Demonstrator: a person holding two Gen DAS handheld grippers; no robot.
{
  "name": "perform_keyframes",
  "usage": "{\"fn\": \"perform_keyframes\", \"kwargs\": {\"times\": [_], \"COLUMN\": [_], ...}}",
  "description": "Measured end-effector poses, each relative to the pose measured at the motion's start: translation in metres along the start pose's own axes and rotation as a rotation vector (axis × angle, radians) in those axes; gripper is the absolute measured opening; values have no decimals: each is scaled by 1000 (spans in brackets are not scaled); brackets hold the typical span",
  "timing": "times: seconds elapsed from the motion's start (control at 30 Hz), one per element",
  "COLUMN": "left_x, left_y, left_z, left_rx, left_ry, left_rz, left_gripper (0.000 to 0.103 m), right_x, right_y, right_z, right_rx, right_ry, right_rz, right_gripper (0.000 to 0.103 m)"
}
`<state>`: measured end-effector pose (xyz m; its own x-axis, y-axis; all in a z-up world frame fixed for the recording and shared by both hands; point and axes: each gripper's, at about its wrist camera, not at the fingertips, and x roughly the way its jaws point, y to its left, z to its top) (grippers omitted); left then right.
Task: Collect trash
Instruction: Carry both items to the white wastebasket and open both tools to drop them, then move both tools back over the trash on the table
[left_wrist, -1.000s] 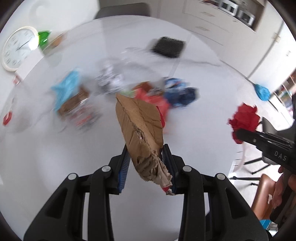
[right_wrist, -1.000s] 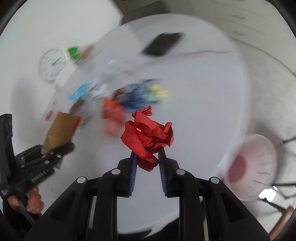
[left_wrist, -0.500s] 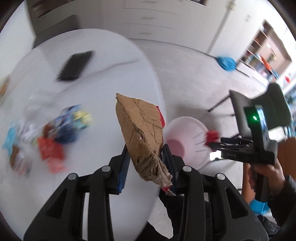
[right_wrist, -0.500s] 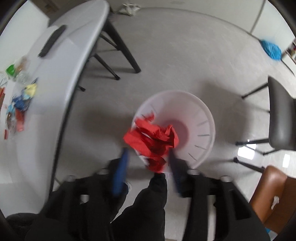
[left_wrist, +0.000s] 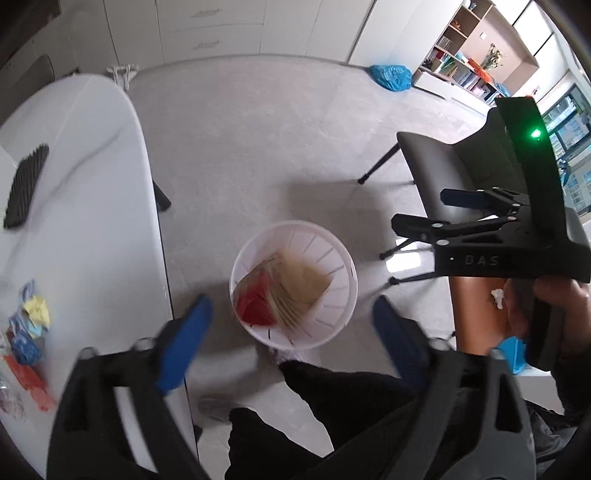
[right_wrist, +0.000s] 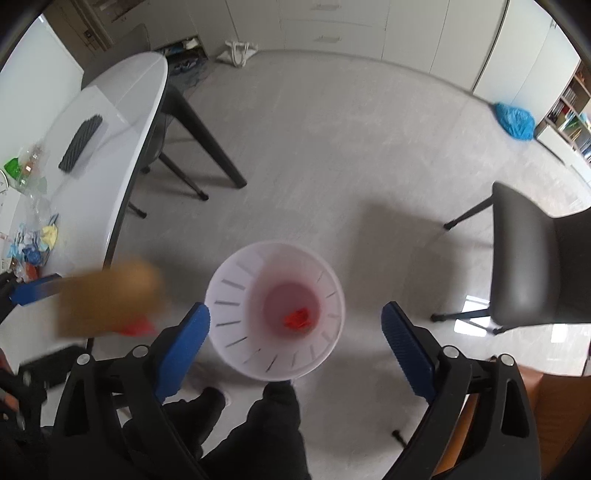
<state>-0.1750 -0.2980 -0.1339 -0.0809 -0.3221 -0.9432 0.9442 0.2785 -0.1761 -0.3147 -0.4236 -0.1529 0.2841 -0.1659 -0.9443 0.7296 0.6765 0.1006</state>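
This looks like a home, a dining or living room. A white table with dark legs stands on the left, a dark chair on the right. White cupboards line the far wall, and open shelves with books stand far right.

The floor is pale grey. White cabinets line the far wall. A white table on dark legs stands at left. A dark grey chair stands at right. Open shelving fills the far right corner beside a bright window.
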Motion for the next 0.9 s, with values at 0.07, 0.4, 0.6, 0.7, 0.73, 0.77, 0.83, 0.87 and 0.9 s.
{"fn": "perform_keyframes", "kwargs": {"times": [0.07, 0.4, 0.6, 0.7, 0.73, 0.77, 0.83, 0.87, 0.9], "left_x": [-7, -52, -70, -83, -86, -91, -101, -104, -107], "left_y": [-4, 20, 40, 52, 56, 61, 73, 78, 83], "left_z": [4, 5, 0, -9, -11, -16, -28, -35, -42], "left_rx": [1, -179, -282, -339, -361, -389, -447, -466, -490], "left_ry": [-21, -145, -190, -220, -228, -237, -252, -256, -261], "left_rz": [32, 214, 271, 312, 323, 337, 369, 381, 396], "left_gripper": [93, 95, 95, 95, 95, 95, 95, 95, 95], "right_x": [-4, -18, -25, -29, -30, -32, -32, -32, -33], "right_y": [-5, 10, 40, 63, 73, 83, 100, 110, 120], "right_z": [6, 30, 38, 42, 44, 46, 48, 49, 49], "right_rx": [0, -99, -185, -254, -279, -303, -342, -365, -388], "right_ry": [-15, -62, -83, -99, -104, -108, -110, -111, -113], "right_rz": [14, 55, 92, 121, 134, 151, 182, 196, 209], "right_gripper": [96, 99, 100, 100, 100, 100, 100, 100, 100]}}
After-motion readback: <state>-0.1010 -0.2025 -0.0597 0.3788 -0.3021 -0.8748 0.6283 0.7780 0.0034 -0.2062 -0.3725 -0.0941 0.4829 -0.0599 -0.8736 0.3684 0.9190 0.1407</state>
